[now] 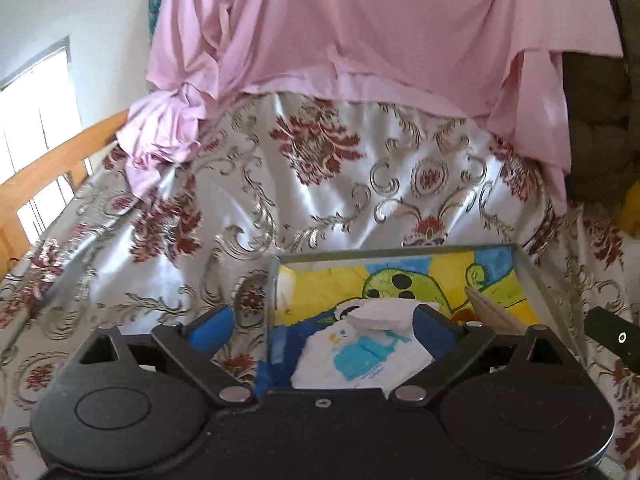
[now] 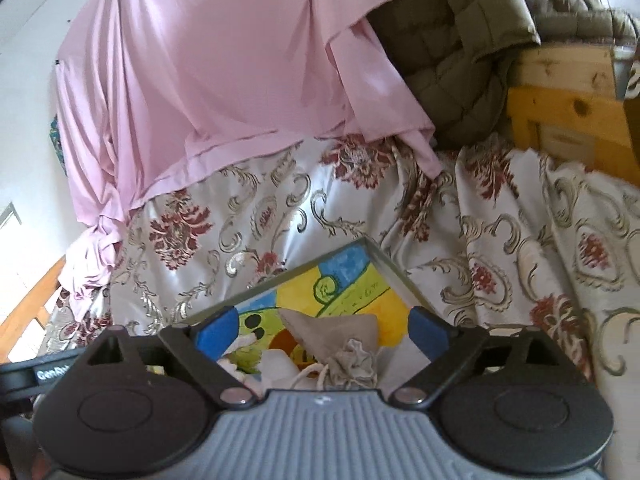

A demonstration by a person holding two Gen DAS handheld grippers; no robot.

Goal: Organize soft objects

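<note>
Left tool and right tool each stand with blue pads spread wide and grip nothing. Beneath them a shallow tray with a bright painted cartoon floor rests on a bed covered by a white satin bedspread patterned in red and gold. In the tray, below the left tool, lies a folded white diaper with a blue print, a white pad on top of it. Below the right tool lies a grey drawstring pouch, its gathered neck toward the camera. A pink cloth drapes behind; an olive quilted jacket lies at right.
</note>
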